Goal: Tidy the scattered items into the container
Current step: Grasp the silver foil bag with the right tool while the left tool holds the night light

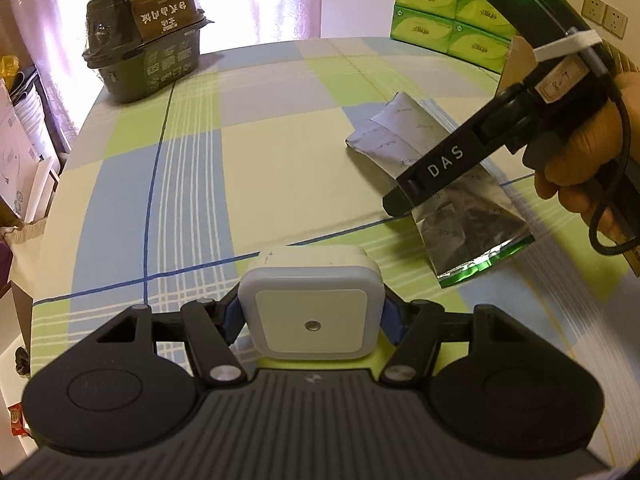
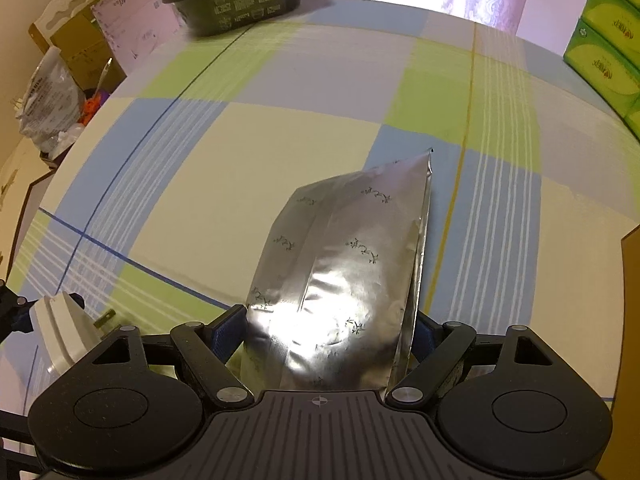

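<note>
— Why do we have something in each gripper at once?

— Judging by the task, so that both items can go to the container together. Our left gripper has its blue pads pressed on the two sides of the white plug-in night light, face up toward the camera, so the flat sides give the pads a square bite. In the right wrist view its prongs point out over the cloth.

— And the right one?

— Our right gripper is closed part-way on the silver foil pouch, pinching its lower part so the rest stands up and forward. It is thin and crinkly; we judge it may flop or slip if we swing fast.

— How are the hands posed?

— The left is low and level over the checked tablecloth, looking straight down the table. The right hand comes in from the right, its gripper angled down toward the cloth, pouch beneath it.

— Where is the container?

— We cannot be sure. A dark wrapped tub sits at the far left edge, well apart from both grippers. A cardboard edge shows at the right, perhaps a box.
</note>
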The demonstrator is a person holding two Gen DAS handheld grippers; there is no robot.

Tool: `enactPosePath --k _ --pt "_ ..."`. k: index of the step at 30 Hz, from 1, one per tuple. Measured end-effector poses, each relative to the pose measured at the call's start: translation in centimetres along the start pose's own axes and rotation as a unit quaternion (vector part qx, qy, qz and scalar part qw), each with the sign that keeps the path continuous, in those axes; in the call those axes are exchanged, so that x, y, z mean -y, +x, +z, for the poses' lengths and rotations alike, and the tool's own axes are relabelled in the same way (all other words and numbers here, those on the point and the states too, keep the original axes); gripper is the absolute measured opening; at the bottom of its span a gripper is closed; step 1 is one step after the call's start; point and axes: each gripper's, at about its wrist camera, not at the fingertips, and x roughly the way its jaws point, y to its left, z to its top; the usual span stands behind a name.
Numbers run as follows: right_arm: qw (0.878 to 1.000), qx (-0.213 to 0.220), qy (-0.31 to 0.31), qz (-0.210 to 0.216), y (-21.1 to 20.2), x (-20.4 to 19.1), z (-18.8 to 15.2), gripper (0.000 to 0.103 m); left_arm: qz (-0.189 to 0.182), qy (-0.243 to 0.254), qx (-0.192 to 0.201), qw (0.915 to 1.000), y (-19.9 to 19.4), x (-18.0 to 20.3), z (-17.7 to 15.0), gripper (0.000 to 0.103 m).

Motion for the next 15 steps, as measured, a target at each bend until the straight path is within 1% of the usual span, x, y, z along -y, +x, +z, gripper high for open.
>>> enactPosePath --k 4,5,9,15 --pt "1.0 0.002 -0.003 -0.002 -0.2 0.0 -0.2 0.086 -0.001 -0.003 0.001 1.0 0.1 0.0 0.1 0.061" --pt "1.0 0.004 -0.009 -0.006 -0.2 -0.1 -0.3 0.067 -0.001 -0.004 0.002 1.0 0.1 0.0 0.1 0.061" --pt "0.999 0.003 -0.036 -0.012 -0.6 -0.5 -1.1 0.063 0.002 -0.007 0.002 1.0 0.1 -0.1 0.1 0.061" --pt "0.999 0.001 -0.034 -0.007 -1.7 -0.4 -3.7 0.063 -0.002 -0.005 0.001 1.0 0.1 0.2 0.1 0.061"
